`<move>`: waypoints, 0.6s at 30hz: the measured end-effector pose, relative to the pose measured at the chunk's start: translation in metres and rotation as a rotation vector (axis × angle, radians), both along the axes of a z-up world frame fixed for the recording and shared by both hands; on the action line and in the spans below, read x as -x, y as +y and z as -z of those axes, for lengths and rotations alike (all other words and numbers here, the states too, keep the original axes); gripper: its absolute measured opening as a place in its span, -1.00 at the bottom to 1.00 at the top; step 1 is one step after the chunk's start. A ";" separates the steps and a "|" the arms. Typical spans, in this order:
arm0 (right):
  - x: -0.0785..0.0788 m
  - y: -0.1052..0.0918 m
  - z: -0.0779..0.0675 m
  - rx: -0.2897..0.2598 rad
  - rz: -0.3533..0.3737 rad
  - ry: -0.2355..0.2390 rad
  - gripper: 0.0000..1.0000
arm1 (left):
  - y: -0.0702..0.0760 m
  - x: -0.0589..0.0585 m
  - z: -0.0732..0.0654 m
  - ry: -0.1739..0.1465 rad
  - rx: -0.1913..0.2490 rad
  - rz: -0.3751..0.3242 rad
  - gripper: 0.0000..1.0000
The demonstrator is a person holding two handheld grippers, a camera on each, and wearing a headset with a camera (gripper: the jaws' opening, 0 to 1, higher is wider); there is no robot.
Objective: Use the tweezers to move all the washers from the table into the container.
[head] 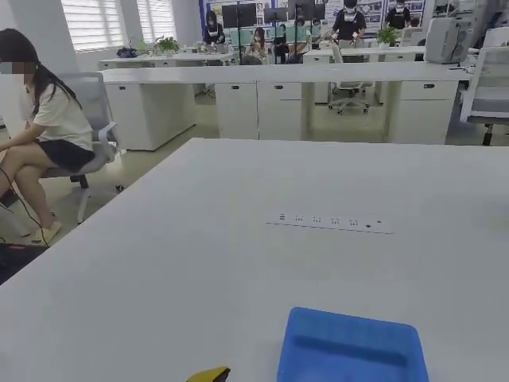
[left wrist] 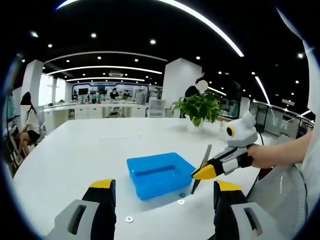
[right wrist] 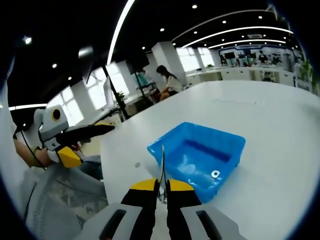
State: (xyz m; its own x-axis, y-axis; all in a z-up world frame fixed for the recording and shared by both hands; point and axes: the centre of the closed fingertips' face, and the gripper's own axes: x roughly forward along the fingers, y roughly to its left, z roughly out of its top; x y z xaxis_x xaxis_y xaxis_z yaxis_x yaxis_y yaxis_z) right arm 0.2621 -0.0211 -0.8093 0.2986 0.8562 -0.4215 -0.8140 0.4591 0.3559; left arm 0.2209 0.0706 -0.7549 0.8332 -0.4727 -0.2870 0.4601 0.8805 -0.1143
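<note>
A blue container (left wrist: 157,172) stands on the white table with one washer (left wrist: 175,175) inside it. Two washers (left wrist: 181,202) (left wrist: 129,219) lie on the table in front of it. My left gripper (left wrist: 165,184) is open and empty, short of the container. My right gripper (right wrist: 161,186) is shut on the metal tweezers (right wrist: 162,162), whose tips point at the near rim of the container (right wrist: 200,155). In the left gripper view the tweezers (left wrist: 201,167) slant down beside the container's right corner, close to a washer. The head view catches the container (head: 350,350) and a gripper's yellow tip (head: 208,374).
A row of sockets (head: 330,221) is set into the table beyond the container. A person sits on a chair (head: 48,135) off the table's left side. A potted plant (left wrist: 197,107) stands at the table's far end. White desks fill the room behind.
</note>
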 end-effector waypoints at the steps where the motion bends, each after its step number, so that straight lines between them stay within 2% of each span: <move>1: 0.000 0.000 -0.002 -0.008 -0.001 0.007 -0.95 | 0.000 0.000 0.000 -0.002 0.000 -0.002 0.62; 8: -0.002 -0.002 -0.011 -0.039 -0.005 0.029 -0.94 | 0.001 -0.001 -0.002 -0.010 0.003 -0.006 0.62; 14: -0.009 -0.003 -0.021 -0.044 -0.003 0.016 -0.94 | 0.002 -0.001 -0.003 -0.014 0.008 -0.010 0.61; 18: -0.018 -0.005 -0.026 -0.064 0.007 0.011 -0.94 | 0.002 -0.001 -0.003 -0.022 -0.007 -0.010 0.60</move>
State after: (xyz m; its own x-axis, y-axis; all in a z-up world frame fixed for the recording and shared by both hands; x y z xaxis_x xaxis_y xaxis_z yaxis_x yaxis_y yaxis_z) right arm 0.2798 -0.0258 -0.7832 0.3005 0.8794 -0.3692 -0.8066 0.4410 0.3936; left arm 0.2217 0.0728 -0.7517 0.8441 -0.4620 -0.2719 0.4532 0.8859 -0.0984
